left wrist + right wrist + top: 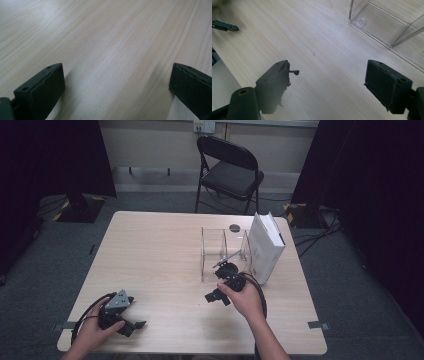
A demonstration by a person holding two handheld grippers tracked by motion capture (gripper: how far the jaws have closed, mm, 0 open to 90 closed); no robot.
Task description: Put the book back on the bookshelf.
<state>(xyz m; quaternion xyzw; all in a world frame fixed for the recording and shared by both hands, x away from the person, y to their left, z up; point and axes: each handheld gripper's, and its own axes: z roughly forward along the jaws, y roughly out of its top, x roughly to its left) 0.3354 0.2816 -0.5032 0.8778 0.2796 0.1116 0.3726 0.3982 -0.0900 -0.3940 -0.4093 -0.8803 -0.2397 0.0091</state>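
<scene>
High view: left gripper [131, 320] rests near-left on the pale wooden table [150, 250]; right gripper [216, 297] hovers just near of the clear acrylic divided box [222, 252], white book [266, 246] at its right.
Left gripper view: jaws wide apart, nothing between.
Right gripper view: jaws released, box [387, 25] far-right.

Pale wood-grain table [160, 250], clear plastic holder [220, 252], white book [265, 245], black chair [230, 170]

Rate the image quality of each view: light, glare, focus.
High view: dim, dark at the edges, table evenly lit and sharp. Left gripper view: soft pale glare on the wood between the open left gripper jaws. Right gripper view: right gripper jaws slightly soft, clear organizer reflective yet readable.
</scene>
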